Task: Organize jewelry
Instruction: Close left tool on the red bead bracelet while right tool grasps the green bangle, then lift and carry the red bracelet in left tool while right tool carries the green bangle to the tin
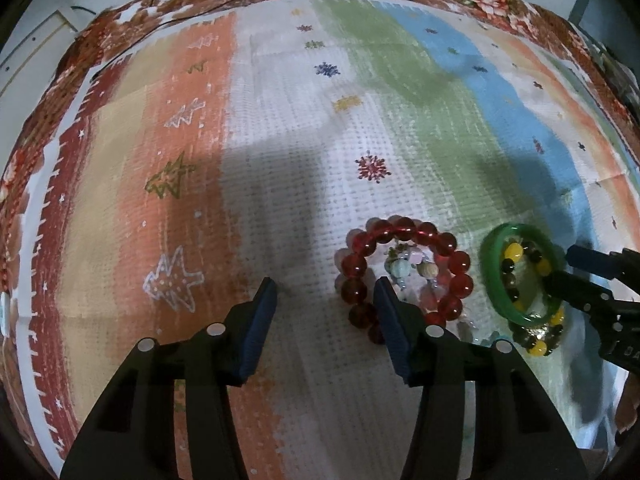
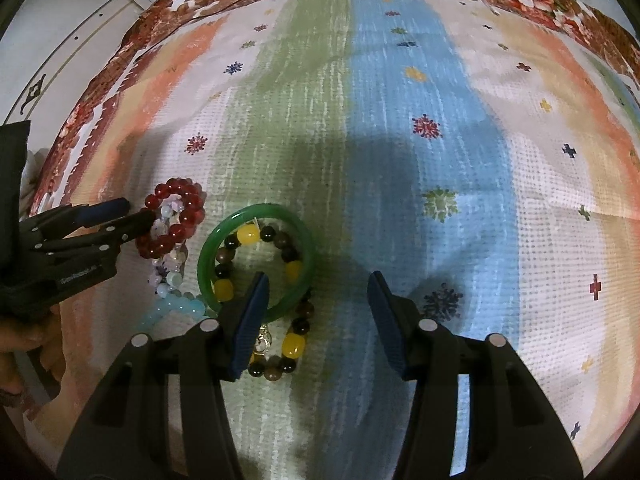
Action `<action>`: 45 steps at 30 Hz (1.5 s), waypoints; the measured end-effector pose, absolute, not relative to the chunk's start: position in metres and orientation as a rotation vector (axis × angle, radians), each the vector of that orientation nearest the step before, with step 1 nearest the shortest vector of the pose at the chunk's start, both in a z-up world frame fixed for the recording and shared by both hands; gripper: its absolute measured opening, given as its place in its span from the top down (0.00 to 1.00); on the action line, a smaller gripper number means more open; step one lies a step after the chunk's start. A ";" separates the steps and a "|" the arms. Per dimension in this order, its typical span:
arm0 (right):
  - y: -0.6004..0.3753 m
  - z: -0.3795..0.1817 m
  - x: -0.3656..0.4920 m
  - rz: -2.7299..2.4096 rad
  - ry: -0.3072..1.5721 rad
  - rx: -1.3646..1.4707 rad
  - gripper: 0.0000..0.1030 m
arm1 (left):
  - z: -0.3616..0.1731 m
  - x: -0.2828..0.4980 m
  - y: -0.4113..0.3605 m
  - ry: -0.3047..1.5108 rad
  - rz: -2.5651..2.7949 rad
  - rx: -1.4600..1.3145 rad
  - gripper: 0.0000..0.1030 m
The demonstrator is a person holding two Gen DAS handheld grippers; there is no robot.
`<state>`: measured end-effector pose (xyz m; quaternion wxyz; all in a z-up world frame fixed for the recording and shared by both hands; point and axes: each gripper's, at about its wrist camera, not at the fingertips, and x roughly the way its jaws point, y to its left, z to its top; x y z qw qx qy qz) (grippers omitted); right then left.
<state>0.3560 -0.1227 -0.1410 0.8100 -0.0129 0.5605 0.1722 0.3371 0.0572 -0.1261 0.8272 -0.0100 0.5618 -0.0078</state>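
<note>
Both your grippers were wide open, holding nothing. Left gripper [image 1: 326, 292] hung low over the striped cloth [image 1: 280, 140], its right pad overlapping the near-left edge of the red bead bracelet [image 1: 404, 276]; contact couldn't be confirmed from that view. Right gripper [image 2: 318, 286] sat with its left pad over the near rim of the green bangle [image 2: 256, 256], right pad out over bare cloth.

Layout: the jewelry was all bunched in one cluster near you. The red bracelet lay on top of a pale pastel bead strand [image 2: 172, 272], with a light blue bead strand [image 2: 176, 306] trailing from it. The bangle lay just beside, on top of a yellow-and-dark bead bracelet [image 2: 280, 344] that ran through and out under its near rim.

Handling, my read:
- Bangle was rigid, smooth, probably slick and chip-prone. You'd want to pinch across the rim band, one pad inside the ring, one outside, on the far arc clear of the beads below.
- Beaded pieces looked light and floppy, likely elastic-strung; round beads would roll out of a shallow pinch. Take hold across one strand between beads.
- Red bracelet: grip an outer arc, or the pastel strand underneath comes up with it.
</note>
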 end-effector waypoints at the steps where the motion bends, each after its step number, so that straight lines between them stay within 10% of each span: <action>1: -0.124 -0.142 0.356 0.372 1.201 -0.018 0.60 | -0.127 0.337 0.058 1.195 -0.017 -0.021 0.50; 13: -0.124 -0.139 0.352 0.393 1.197 -0.026 0.86 | -0.129 0.335 0.066 1.195 0.001 0.010 0.86; 45: -0.130 -0.070 0.314 0.430 1.040 -0.017 0.89 | -0.050 0.292 0.076 1.045 -0.060 -0.192 0.88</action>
